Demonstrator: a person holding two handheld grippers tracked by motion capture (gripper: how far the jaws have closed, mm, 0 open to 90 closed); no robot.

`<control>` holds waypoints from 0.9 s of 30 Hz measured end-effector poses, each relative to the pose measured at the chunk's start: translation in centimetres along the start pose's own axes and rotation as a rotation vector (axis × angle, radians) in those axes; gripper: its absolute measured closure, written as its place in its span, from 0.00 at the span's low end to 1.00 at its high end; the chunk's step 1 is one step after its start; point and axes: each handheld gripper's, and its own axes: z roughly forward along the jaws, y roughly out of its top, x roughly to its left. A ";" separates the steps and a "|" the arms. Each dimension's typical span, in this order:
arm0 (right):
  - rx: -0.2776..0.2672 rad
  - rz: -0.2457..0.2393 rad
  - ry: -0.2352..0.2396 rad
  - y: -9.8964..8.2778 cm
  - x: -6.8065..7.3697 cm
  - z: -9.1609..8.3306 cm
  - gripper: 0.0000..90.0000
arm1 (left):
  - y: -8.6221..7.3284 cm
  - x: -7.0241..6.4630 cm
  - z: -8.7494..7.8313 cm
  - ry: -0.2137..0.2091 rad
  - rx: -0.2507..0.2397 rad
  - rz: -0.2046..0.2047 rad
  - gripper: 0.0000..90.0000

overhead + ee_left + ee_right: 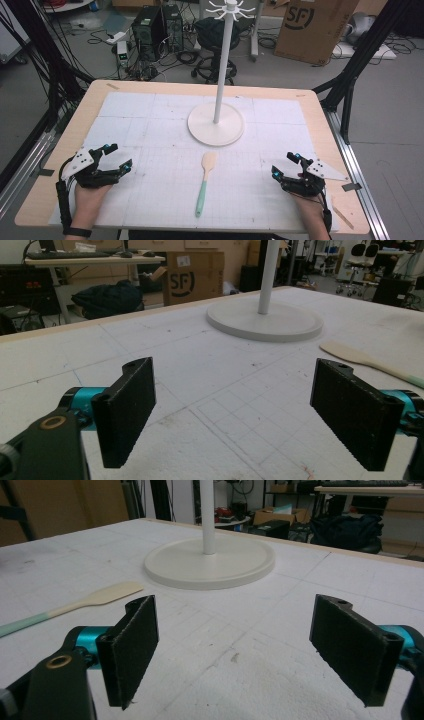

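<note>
The spatula (204,183) lies flat on the white mat (150,130), in front of the stand (216,125) and a little apart from its round base. Its wooden blade points at the stand and its green handle points back at the person. It looks like the thing to pick up, maybe to hang on the hooks at the top of the stand.

The left gripper (116,158) rests near the left of the spatula and the right gripper (285,163) near its right — both well apart from it. Both have their jaws spread wide with nothing between them.

What could go wrong? The spatula is thin and lies flat, so jaws coming straight down could push on the mat and miss it. A pinch at the very end of the handle could let the blade tip and swing. A grab from the side could slide it away — maybe into the base. The pole is tall and thin, so a bump from a hand could shake it.
</note>
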 end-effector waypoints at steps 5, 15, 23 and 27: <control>0.002 -0.004 -0.001 0.0 0.0 0.0 0.21 | 0.0 0.0 0.0 0.001 0.000 0.000 0.21; 0.003 -0.006 0.002 0.0 0.0 0.0 0.21 | 0.0 -0.1 0.0 -0.006 0.001 0.006 0.22; 0.004 -0.009 0.002 0.0 0.0 0.0 0.21 | 0.0 0.0 0.0 -0.004 0.000 0.006 0.22; 0.004 -0.010 0.002 0.0 0.0 0.0 0.21 | 0.0 0.0 0.0 -0.004 0.000 0.005 0.21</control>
